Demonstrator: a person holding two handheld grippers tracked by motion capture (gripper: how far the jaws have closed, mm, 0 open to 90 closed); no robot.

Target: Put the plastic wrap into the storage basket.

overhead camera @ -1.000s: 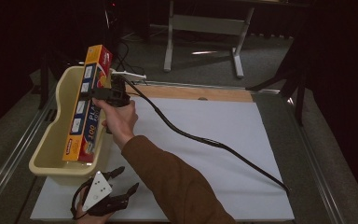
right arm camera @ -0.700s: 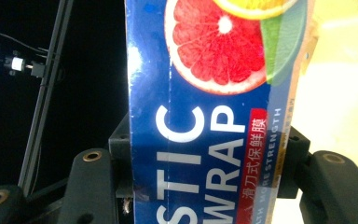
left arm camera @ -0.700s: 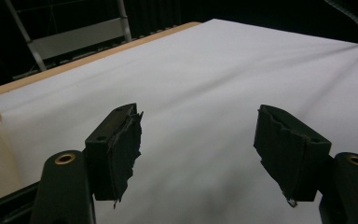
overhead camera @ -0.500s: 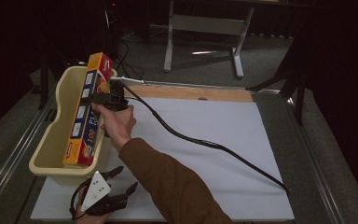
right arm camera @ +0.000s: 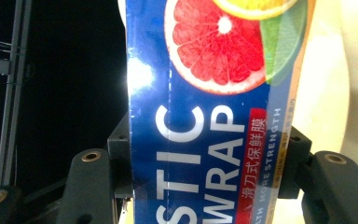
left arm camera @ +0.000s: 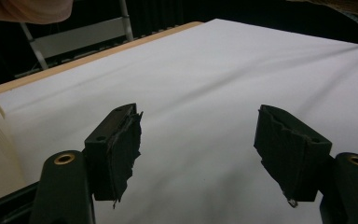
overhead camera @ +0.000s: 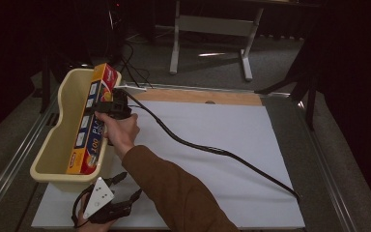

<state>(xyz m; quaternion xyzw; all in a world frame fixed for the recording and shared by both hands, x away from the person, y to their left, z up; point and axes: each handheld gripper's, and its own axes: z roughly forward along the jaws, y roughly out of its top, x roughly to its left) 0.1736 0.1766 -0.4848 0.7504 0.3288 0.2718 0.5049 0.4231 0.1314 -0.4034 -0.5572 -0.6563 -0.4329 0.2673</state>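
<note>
A cream tub [overhead camera: 53, 145] sits at the left edge of the worktop [overhead camera: 270, 159], and part of it hangs out past the white sheet [overhead camera: 232, 135]. A long box of plastic wrap [overhead camera: 91, 126] lies inside the tub. Its far end is tipped up on the tub's back rim. Its near end is down by the front wall.

The left gripper [overhead camera: 118, 199] is at the near left corner of the worktop, just in front of the tub. In the left gripper view its jaws are wide apart, with nothing between them, and the white sheet lies under them. They touch nothing.

The right gripper [overhead camera: 112, 107] reaches across to the tub's right wall, near the far left corner. In the right gripper view its jaws are pressed on both sides of the box of plastic wrap [right arm camera: 209, 140]. The box fills the gap between them. A hand [overhead camera: 118, 131] in a brown sleeve [overhead camera: 174, 193] holds this gripper.

A black cable [overhead camera: 212, 149] runs from the right gripper across the sheet to the near right corner. The middle and right side of the sheet are bare, so there is lots of room there. A wooden strip [overhead camera: 203, 96] runs along the far edge.
</note>
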